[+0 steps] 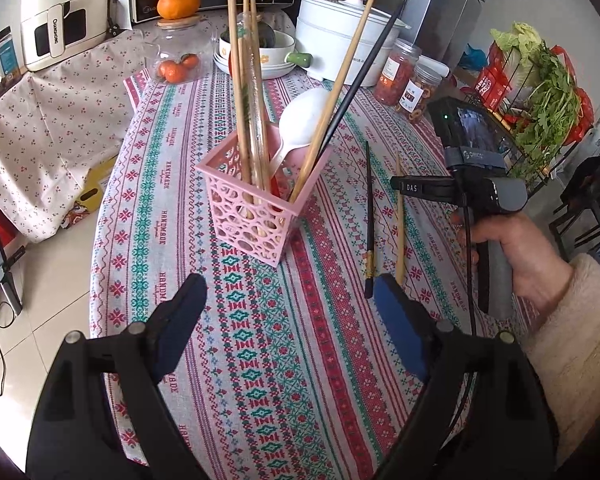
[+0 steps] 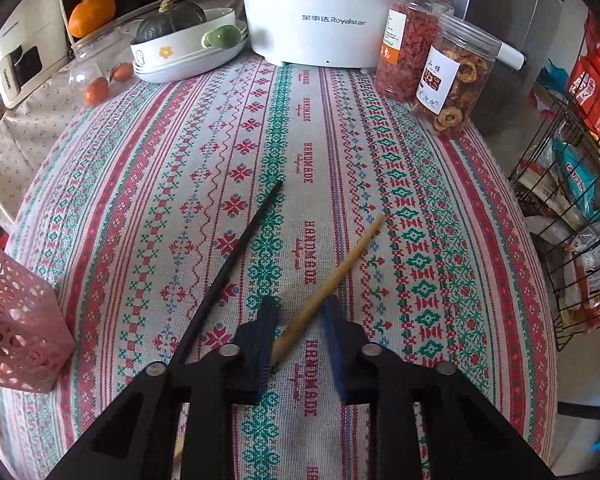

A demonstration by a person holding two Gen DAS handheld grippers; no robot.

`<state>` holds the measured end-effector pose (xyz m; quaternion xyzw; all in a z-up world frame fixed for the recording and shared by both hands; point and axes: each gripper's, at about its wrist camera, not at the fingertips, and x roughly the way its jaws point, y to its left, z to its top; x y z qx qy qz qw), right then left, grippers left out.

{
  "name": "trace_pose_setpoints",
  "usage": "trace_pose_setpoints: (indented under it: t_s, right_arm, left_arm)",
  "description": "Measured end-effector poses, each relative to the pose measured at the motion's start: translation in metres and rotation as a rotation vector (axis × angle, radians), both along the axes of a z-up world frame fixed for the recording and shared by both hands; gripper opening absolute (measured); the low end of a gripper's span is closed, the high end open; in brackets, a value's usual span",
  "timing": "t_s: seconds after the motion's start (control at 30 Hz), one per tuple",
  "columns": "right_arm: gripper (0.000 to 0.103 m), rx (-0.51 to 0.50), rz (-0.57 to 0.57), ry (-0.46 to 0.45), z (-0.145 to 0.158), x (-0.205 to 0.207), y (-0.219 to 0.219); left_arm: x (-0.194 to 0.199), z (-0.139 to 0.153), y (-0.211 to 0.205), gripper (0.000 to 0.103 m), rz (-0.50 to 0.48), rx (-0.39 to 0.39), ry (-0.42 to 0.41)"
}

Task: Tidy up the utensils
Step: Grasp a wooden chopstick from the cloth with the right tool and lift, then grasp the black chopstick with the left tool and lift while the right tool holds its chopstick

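**Two chopsticks left on the cloth**

Nearest me, the right gripper (image 2: 296,320) sits low over the tablecloth (image 2: 284,152), its fingers partly parted either side of the bamboo chopstick (image 2: 332,280), not yet pinching it; I'd say it is lined up for a pickup. The black chopstick (image 2: 236,248) lies just beside, angled away, tips apart. The left gripper (image 1: 288,300) hangs wide and empty, probably waiting. Beyond it the pink basket (image 1: 256,208) stands upright, already holding several pale bamboo sticks, a dark one and a white spoon (image 1: 304,120), all leaning outward.
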<state>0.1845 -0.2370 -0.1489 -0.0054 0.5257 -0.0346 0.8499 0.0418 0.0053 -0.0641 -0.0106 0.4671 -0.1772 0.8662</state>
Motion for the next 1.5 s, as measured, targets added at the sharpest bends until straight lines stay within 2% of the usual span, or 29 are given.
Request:
trace_pose_setpoints:
  t_s: [0.1,0.27,0.4,0.57,0.63,0.77,0.93,1.1,1.2,1.23,1.3,1.33,1.5]
  right_arm:
    - [0.006,0.075,-0.037,0.022,0.002,-0.003,-0.013]
    - [0.006,0.211,-0.1,0.032,0.015,-0.02,-0.046]
    - [0.006,0.231,-0.097,-0.001,0.04,-0.04,-0.066]
    - [0.006,0.256,-0.095,-0.04,0.068,-0.064,-0.093]
    - [0.006,0.26,-0.096,-0.051,0.075,-0.069,-0.103]
    - [0.007,0.301,-0.112,-0.049,0.077,-0.074,-0.126]
    - [0.007,0.327,-0.116,-0.045,0.078,-0.072,-0.146]
    - [0.007,0.36,-0.109,-0.048,0.081,-0.072,-0.152]
    - [0.007,0.366,-0.098,-0.05,0.083,-0.069,-0.15]
    - [0.007,0.367,-0.096,-0.049,0.083,-0.068,-0.15]
    - [0.007,0.366,-0.093,-0.045,0.082,-0.066,-0.147]
    - [0.007,0.367,-0.092,-0.043,0.082,-0.066,-0.146]
    - [0.007,0.366,-0.094,-0.043,0.081,-0.063,-0.143]
  left_arm:
    - [-0.004,0.002,-0.009,0.086,-0.035,0.021,-0.033]
    - [-0.012,0.0,-0.03,0.086,-0.093,0.059,-0.067]
    - [-0.015,-0.005,-0.055,0.086,-0.134,0.1,-0.079]
    - [-0.012,-0.01,-0.108,0.083,-0.211,0.145,-0.083]
    - [-0.003,-0.014,-0.129,0.077,-0.229,0.176,-0.082]
    - [0.036,-0.024,-0.162,0.074,-0.193,0.196,-0.043]
    - [0.097,-0.043,-0.181,0.049,-0.096,0.227,0.034]
    - [0.138,-0.057,-0.194,0.036,-0.065,0.26,0.041]
    - [0.159,-0.065,-0.198,0.034,-0.086,0.224,0.071]
    - [0.166,-0.069,-0.199,0.03,-0.073,0.227,0.084]
    - [0.176,-0.077,-0.197,0.026,-0.043,0.209,0.129]
    - [0.176,-0.081,-0.196,0.019,-0.038,0.197,0.154]
    - [0.17,-0.083,-0.202,0.008,-0.069,0.225,0.146]
